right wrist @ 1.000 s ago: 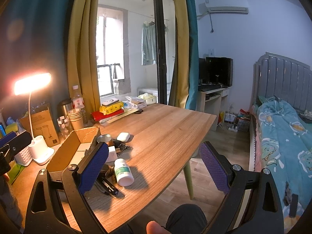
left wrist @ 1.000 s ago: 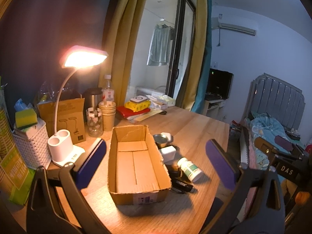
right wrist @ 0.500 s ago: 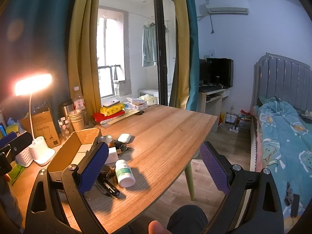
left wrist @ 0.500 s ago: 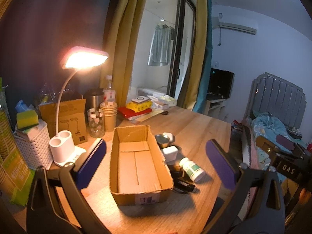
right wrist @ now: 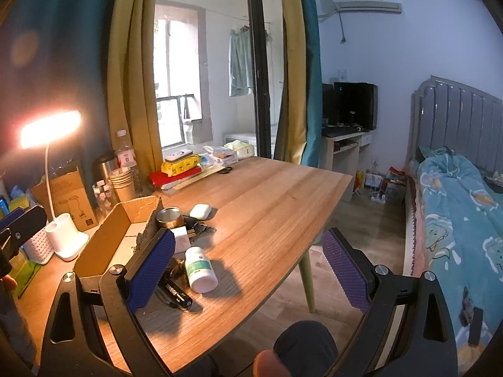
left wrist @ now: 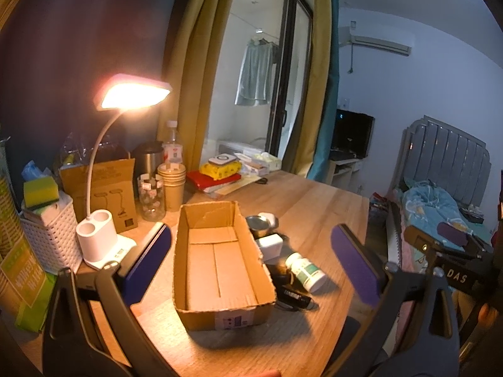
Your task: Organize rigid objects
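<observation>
Wooden table [right wrist: 267, 194] bearing an open cardboard box [left wrist: 217, 264]; just beside its right wall lie a metal tin [left wrist: 257, 222], white earbud case [right wrist: 200, 211], white cube [left wrist: 269, 245], white bottle [right wrist: 200, 267] on its side and black device [right wrist: 174, 292]. Lit desk lamp [left wrist: 97, 242], white basket [left wrist: 50, 235] and paper cups [left wrist: 172, 185] stand along the far left edge.

The left wrist view looks down the wooden tabletop [left wrist: 317, 207] from its near end, close above the open brown cardboard box [left wrist: 217, 260]. The right wrist view faces likewise from further right, past the tabletop's edge. Both share the box and the white green-labelled bottle [right wrist: 200, 268].
</observation>
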The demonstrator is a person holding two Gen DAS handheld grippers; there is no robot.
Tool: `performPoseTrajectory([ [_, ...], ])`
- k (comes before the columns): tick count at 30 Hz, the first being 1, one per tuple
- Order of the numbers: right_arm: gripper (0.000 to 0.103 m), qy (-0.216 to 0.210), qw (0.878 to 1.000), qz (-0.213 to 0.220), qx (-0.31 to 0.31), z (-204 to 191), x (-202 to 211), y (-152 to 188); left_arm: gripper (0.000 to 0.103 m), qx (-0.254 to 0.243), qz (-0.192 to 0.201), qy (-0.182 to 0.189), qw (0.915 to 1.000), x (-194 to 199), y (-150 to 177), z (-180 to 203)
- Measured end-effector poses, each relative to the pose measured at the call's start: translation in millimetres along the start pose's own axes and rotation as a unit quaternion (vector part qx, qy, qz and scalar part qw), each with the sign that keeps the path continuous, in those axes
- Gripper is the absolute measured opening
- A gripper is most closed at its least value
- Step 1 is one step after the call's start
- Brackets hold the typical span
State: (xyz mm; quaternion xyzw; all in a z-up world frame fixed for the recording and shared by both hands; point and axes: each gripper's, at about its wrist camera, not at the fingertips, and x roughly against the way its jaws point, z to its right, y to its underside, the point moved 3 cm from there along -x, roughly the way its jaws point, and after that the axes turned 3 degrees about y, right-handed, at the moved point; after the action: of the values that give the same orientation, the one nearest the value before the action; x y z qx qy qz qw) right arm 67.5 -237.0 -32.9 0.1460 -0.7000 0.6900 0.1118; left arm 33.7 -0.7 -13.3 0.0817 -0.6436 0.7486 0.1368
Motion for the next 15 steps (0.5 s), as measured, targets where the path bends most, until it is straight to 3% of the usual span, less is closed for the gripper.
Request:
performPoseTrajectory([
  [15, 0.097, -0.012, 1.000, 0.001, 0.007, -4.5, 2.2, 0.3, 0.102, 0.002, -0.012, -0.013, 0.9998, -6.1, 1.3, -1.0],
])
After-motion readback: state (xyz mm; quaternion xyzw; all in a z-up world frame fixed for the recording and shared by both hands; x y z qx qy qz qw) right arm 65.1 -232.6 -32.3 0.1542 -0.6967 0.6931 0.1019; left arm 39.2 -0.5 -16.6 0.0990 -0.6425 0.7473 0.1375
